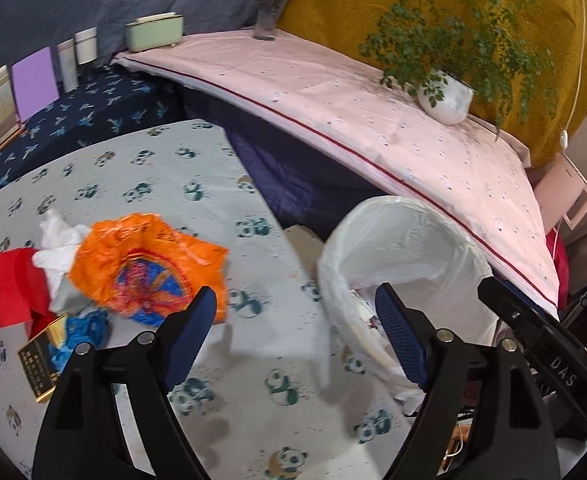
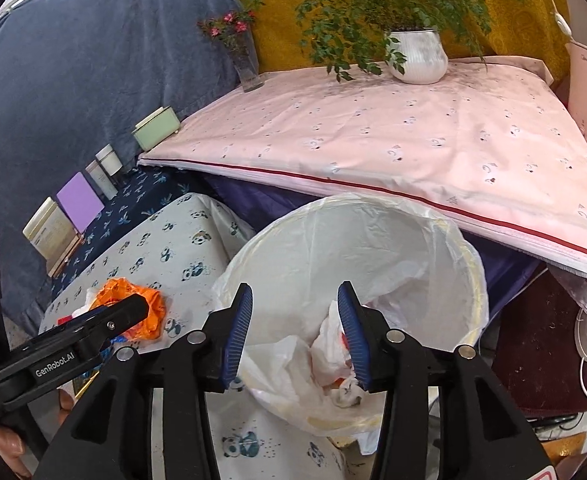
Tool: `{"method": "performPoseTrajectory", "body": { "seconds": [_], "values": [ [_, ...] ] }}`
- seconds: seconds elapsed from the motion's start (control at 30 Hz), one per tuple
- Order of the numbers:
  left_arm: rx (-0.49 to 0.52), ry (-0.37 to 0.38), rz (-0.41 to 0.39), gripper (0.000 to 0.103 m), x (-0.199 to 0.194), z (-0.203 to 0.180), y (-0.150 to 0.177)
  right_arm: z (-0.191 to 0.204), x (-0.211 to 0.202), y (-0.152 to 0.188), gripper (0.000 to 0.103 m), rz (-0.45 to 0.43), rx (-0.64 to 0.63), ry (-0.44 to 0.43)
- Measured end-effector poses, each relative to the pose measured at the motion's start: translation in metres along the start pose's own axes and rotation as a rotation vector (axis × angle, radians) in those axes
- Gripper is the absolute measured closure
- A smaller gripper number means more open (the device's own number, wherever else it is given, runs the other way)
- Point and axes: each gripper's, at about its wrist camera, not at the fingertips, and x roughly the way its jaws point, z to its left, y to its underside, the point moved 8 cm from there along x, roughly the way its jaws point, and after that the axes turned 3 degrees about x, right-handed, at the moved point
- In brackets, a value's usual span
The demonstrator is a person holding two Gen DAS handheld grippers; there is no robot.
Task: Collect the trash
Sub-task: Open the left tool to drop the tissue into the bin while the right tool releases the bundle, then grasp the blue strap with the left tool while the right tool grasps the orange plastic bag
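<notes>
The right gripper (image 2: 295, 332) hung open and empty over the lined bin (image 2: 445, 216), apparently just emptied; the left gripper (image 1: 293, 320) gaped toward the orange bag (image 1: 141, 264).

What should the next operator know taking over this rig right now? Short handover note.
Left gripper: jaws open, empty, over the panda sheet.
Right gripper: jaws open, empty, above the lined bin.
Done: crumpled white wrappers already in the bin.
Left: orange bag, white tissue, red paper, blue plastic and gold-edged box, piled on the sheet left of the bin.
</notes>
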Motion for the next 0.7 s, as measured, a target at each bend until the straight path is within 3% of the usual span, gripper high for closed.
{"method": "performPoseTrajectory", "body": {
  "seconds": [0.4,0.7],
  "values": [
    [-0.072,-0.142,-0.002,0.026,-0.027,0.078,0.027,0.066,0.006,0.019,0.059,0.038,-0.087,-0.073],
    [-0.112,-0.185,0.012,0.026,-0.038,0.121,0.047,0.116,0.014,0.039,0.059,0.076,-0.159,-0.121]
  ]
}}
